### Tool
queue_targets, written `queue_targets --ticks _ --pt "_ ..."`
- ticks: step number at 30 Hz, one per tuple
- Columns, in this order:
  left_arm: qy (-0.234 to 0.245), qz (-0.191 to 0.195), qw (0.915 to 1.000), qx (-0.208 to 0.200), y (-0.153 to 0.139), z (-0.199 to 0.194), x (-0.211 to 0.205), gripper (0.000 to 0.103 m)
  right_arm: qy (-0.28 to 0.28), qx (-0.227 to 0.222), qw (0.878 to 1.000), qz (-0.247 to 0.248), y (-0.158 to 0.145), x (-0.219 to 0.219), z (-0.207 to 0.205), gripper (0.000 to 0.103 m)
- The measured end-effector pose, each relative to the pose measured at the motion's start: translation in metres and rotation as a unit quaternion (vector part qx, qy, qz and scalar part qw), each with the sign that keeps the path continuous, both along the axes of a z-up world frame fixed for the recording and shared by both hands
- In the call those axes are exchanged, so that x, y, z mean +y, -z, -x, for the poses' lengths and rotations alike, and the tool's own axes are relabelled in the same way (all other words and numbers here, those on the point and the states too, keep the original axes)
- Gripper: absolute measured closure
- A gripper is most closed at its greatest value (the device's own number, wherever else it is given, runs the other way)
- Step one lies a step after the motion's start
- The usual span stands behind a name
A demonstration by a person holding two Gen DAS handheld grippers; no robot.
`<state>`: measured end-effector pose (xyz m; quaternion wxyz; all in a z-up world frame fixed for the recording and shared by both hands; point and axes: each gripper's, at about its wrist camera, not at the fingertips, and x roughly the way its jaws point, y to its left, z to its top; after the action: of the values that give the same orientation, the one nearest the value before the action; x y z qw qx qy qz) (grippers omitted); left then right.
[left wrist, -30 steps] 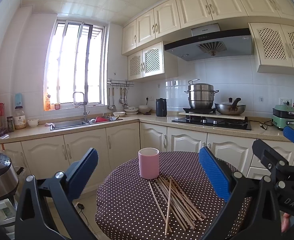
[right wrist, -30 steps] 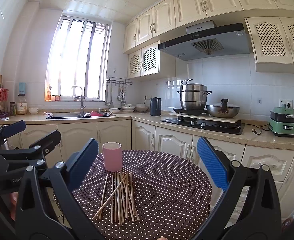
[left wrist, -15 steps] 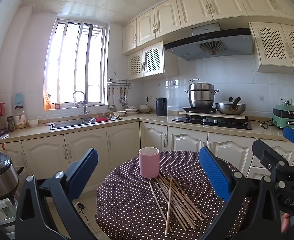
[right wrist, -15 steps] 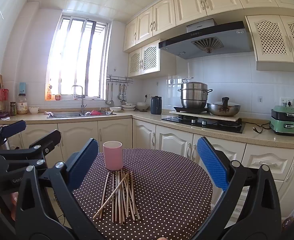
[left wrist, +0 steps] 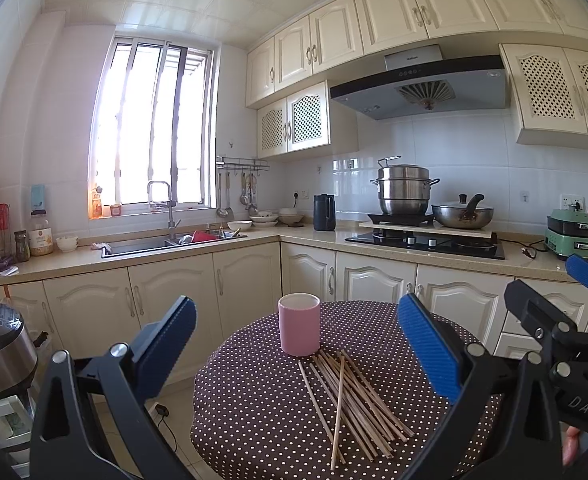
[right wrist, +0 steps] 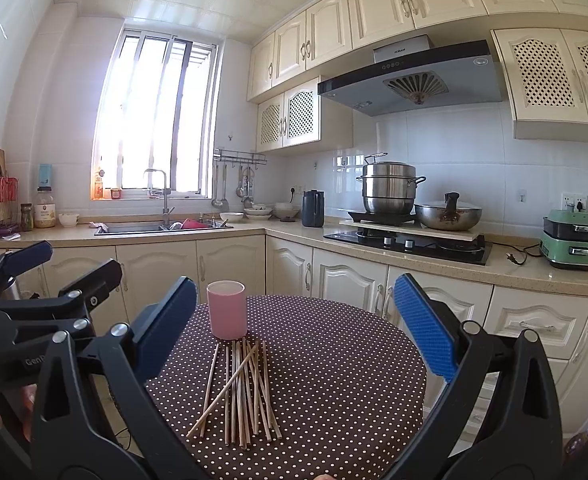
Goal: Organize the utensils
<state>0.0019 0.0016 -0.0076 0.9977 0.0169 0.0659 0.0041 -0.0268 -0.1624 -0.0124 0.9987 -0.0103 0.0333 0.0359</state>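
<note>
Chopsticks, thin wooden ones (right wrist: 242,392), lie heaped on my round brown polka-dot tablecloth (right wrist: 334,360) just before a pink cylindrical cup (right wrist: 227,310), long axes pointing toward me (one crosses diagonally), below my wide-open right claw (right wrist: 294,332), left claw (left wrist: 296,350) equally spread.

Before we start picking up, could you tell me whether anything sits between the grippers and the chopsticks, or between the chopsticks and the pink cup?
Nothing visible does. The chopsticks lie loose on the dotted tablecloth, with the cup upright just beyond their far ends. Both the left gripper and the right gripper are open above the table.
</note>
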Motion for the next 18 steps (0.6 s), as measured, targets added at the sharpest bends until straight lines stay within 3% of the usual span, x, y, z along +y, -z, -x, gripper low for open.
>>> queue_targets --ticks 18 --pt "-0.002 0.002 0.9999 0.01 0.0032 -0.007 0.0027 0.004 0.001 0.008 1.0 0.006 0.001 0.004 -0.0035 0.006"
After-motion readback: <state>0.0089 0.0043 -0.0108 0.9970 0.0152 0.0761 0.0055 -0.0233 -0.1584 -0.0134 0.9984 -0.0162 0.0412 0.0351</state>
